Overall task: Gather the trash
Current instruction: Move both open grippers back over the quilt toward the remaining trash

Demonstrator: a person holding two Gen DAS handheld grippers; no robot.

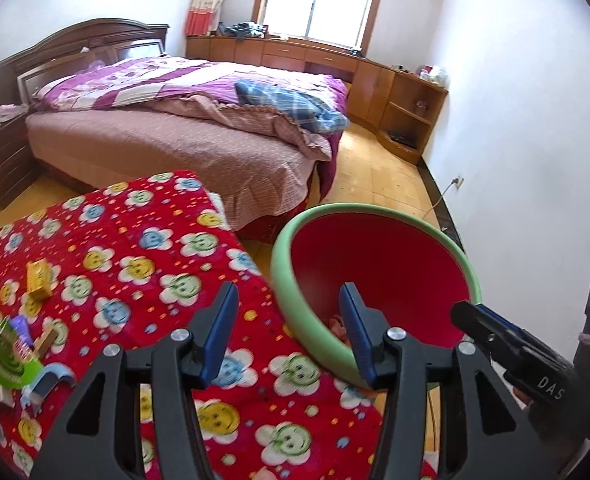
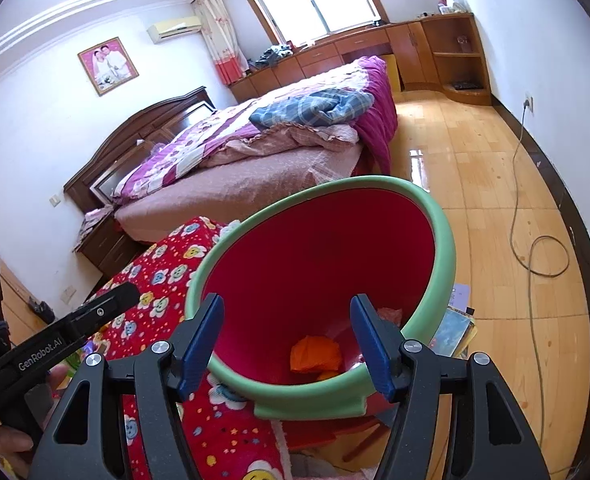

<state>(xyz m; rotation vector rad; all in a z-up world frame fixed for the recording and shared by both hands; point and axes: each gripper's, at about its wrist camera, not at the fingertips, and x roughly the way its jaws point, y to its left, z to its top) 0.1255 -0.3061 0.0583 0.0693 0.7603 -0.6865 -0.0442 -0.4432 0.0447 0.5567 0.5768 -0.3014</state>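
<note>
Nearest the lens in the left wrist view, the left gripper (image 1: 289, 330) stands with its blue pads apart and nothing between them, hanging over the seam where the red flowered cloth (image 1: 167, 264) meets the green-rimmed bin (image 1: 291, 292).

Far left on that cloth lies the trash not yet collected: a green printed carton (image 1: 5, 354) at the near-left edge, a yellow box (image 1: 39, 280) a little farther off, a pale blue curved piece (image 1: 55, 376) just right of the carton, and some purple and tan scraps among them that are too blurred to name. The boxes look light and stiff-walled but crushable, so my guess is they are best pinched across a narrow edge or a corner flap instead of the broad face. The blue piece looks rigid and smooth, possibly slippery; taking it across its thin band seems safest.

Moving right, the bin sits just beside the cloth's right edge, red inside, tilted toward the cameras. In the right wrist view an orange crumpled wad (image 2: 315, 354) rests at its bottom, with something pinkish behind it; both look soft and weightless.

Farther right, the right gripper (image 2: 287, 342) is likewise spread wide and empty, its pads straddling the bin's near rim without pressing on it. Beyond it on the right, some flat printed sheets (image 2: 453, 328) lie on the wooden floor (image 2: 475, 168).
</note>
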